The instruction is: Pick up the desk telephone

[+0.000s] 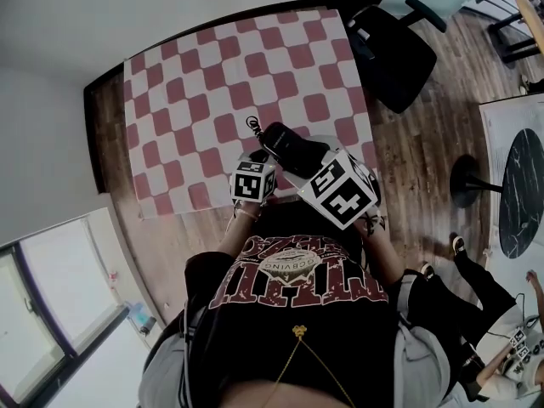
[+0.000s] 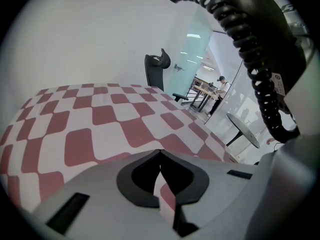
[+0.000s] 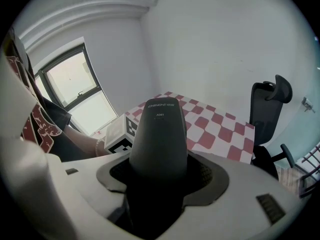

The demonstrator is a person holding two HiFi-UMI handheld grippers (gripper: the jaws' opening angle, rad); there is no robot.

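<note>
The desk telephone (image 1: 293, 150) is a slim black unit with a coiled cord (image 2: 250, 59). It is lifted off the table near the front edge. My right gripper (image 1: 316, 167) is shut on it, and in the right gripper view the telephone (image 3: 160, 139) stands up between the jaws, filling them. My left gripper (image 1: 255, 161) hangs just left of it. Its jaws (image 2: 160, 160) meet at the tips with nothing between them. In the left gripper view the telephone's black body (image 2: 267, 31) looms at the upper right, with the cord trailing down from it.
A table with a red and white checked cloth (image 1: 212, 83) spreads ahead. A black office chair (image 1: 387, 45) stands at its far right corner. To the right are a round dark table (image 1: 518, 194) and another person (image 1: 510, 347). A window (image 1: 51, 287) is at the left.
</note>
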